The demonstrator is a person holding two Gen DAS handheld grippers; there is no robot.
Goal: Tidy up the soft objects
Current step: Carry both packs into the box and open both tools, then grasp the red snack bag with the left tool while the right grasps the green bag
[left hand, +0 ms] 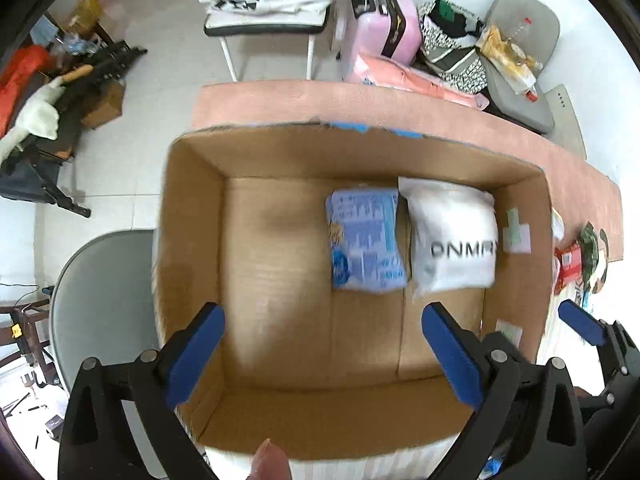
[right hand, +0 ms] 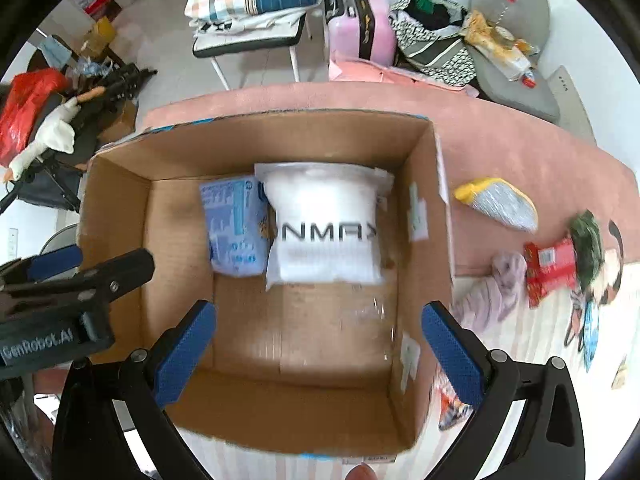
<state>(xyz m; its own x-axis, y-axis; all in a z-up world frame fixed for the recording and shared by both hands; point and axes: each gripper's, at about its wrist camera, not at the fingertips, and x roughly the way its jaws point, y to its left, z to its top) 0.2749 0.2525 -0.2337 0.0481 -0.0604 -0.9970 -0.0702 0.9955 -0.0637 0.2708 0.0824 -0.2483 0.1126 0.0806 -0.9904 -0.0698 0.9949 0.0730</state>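
A cluttered room frames the pink table [right hand: 520, 152], where both grippers — left [left hand: 322, 354], right [right hand: 316, 350] — hover spread and empty over the cardboard box [right hand: 120, 216]. Blue pack [right hand: 234, 228] and white pouch [right hand: 324, 224] crowd its far wall — soft items [right hand: 496, 202] at the table's right edge risk jamming on the rim.

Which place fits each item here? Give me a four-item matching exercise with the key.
Items:
1. white packet
2. blue packet
3. yellow and grey slipper
4. red packet

Places:
A. on the pink surface, just right of the cardboard box
B. in the box, against its far wall, right of its neighbour
C. farther right on the table, beside a lilac cloth
D. in the box, left of its neighbour

Pairs: 1-B, 2-D, 3-A, 4-C
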